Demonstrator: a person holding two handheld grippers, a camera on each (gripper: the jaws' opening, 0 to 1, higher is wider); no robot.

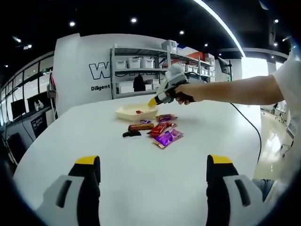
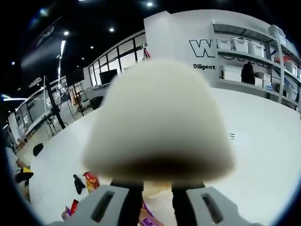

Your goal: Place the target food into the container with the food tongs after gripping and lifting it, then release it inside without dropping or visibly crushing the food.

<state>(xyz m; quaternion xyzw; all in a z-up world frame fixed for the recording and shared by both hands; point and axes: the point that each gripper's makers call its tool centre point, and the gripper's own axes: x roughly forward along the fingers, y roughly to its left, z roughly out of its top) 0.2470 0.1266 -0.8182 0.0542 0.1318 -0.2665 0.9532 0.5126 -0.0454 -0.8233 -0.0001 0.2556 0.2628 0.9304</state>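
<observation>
Presently, in the left gripper view, the left gripper (image 1: 153, 176) stands with its two yellow-tipped jaws spread wide apart and nothing between them, low over the near part of a large white table (image 1: 94, 136). Across the table, the right gripper (image 1: 153, 101) is held in a person's hand (image 1: 186, 92), arm extended from the right, with its yellow tip pointing down at the rim of a shallow cream container (image 1: 136, 112). Whether that tip touches the container cannot be told. A small red item lies inside the container; its kind is too small to tell.

Just beside the container, on the near side, lies a cluster of wrapped snacks: a purple packet (image 1: 167, 137), a red packet (image 1: 160, 128), a brown-orange bar (image 1: 141, 126) and a small black item (image 1: 131, 133). They lie close together, some touching.

In the right gripper view, a large pale rounded food piece (image 2: 157, 122), blurred by closeness, sits directly above the right gripper's dark jaws, which stand near each other at its underside. The jaws appear closed against it, though the contact itself is hidden. Below it, the table shows snack wrappers (image 2: 89, 181) at lower left.

Metal shelving with white bins (image 1: 141, 63) stands against the far wall.
</observation>
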